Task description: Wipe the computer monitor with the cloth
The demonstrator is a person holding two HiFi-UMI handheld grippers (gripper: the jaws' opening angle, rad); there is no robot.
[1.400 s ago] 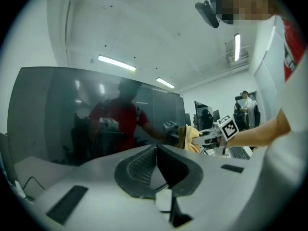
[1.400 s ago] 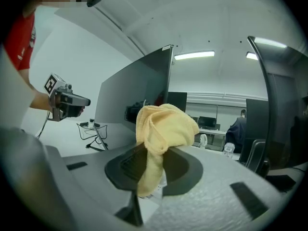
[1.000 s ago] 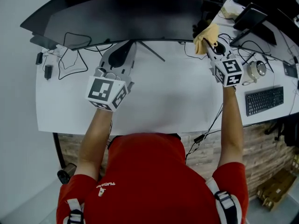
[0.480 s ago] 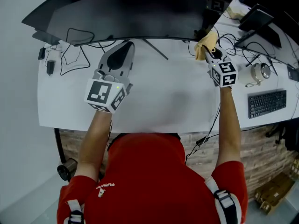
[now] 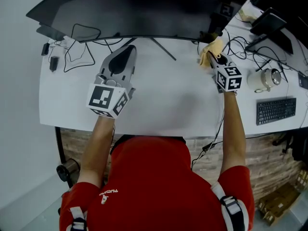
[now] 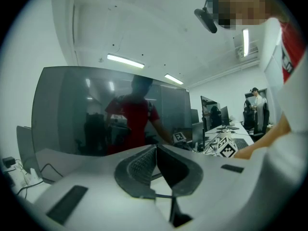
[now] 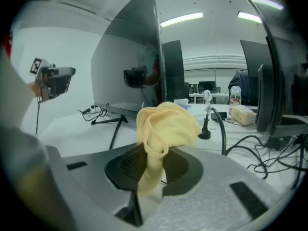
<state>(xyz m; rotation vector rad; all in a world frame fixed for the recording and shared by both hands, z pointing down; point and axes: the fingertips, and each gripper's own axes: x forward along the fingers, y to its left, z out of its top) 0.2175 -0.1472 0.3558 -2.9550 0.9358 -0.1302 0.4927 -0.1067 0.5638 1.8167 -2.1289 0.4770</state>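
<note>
Cloth (image 5: 214, 47), yellow and bunched, is pinched in my right tool (image 5: 211, 57). The jaws are clamped on its lower fold and the rest stands up above them in a loose knot. The right gripper view shows it well: tool (image 7: 154, 153), cloth (image 7: 166, 124), with the curved monitor (image 7: 144, 42) seen almost edge-on just beyond.

Change over the last second: the cloth was up against the monitor's (image 5: 134, 13) lower right corner. Now it sits a little nearer to me, over the desk (image 5: 168, 105), just below that bottom edge, close but apparently not touching. The head view has drifted too, so part of this shift may be the camera's. I read it as the end of a pass at the right end, or a reset before the next one.

Left tool (image 5: 129, 49) is closed on nothing, the jaws meeting at the tips in its own view (image 6: 155, 150). It hovers over the desk near the stand legs (image 5: 163, 49), pointing at the screen, much where it was a second ago. It is idle, I'd say.

Task standing: the screen face stretches well to the left of the cloth, with nothing to show how much is done. Next pass needs the cloth raised back onto the glass and drawn leftward. Cables (image 5: 82, 52) lie far left, a keyboard (image 5: 274, 110) far right, both clear of the path.
</note>
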